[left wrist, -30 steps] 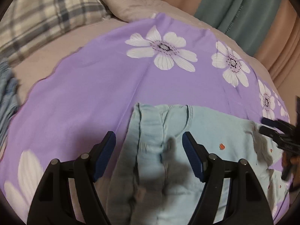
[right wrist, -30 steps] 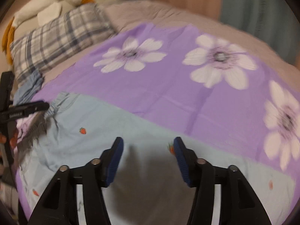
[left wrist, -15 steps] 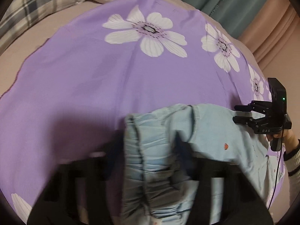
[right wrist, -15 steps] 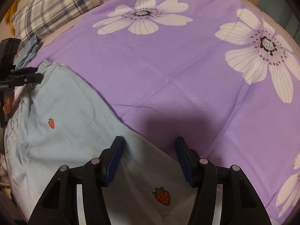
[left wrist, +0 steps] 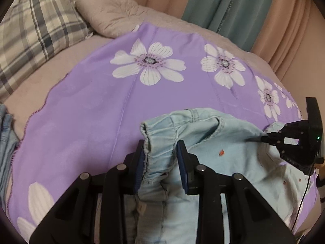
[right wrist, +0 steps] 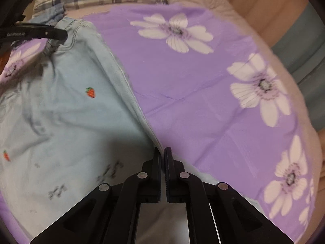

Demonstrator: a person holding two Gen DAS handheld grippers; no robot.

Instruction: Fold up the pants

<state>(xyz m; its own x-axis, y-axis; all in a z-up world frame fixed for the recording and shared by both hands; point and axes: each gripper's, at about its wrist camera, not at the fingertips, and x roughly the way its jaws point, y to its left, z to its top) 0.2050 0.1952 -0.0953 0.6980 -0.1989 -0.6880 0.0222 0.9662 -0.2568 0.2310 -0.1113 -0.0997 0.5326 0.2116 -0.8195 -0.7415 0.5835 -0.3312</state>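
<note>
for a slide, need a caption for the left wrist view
Left tool clamps the elastic waistband of light blue pants on a purple floral sheet, while the right tool pinches their far edge.

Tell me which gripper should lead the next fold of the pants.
Left, probably. The left gripper clamps the bunched waistband, lifted off the purple sheet; the right gripper only pinches the pants edge.

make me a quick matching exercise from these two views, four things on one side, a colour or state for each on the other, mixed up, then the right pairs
Things
1. pants
2. bed cover
3. pillow
4. right gripper

Colour or state
A. grey and white plaid
B. shut on the edge of the cloth
C. purple with white flowers
D. pale blue with small strawberries

Pairs: 1-D, 2-C, 3-A, 4-B
</note>
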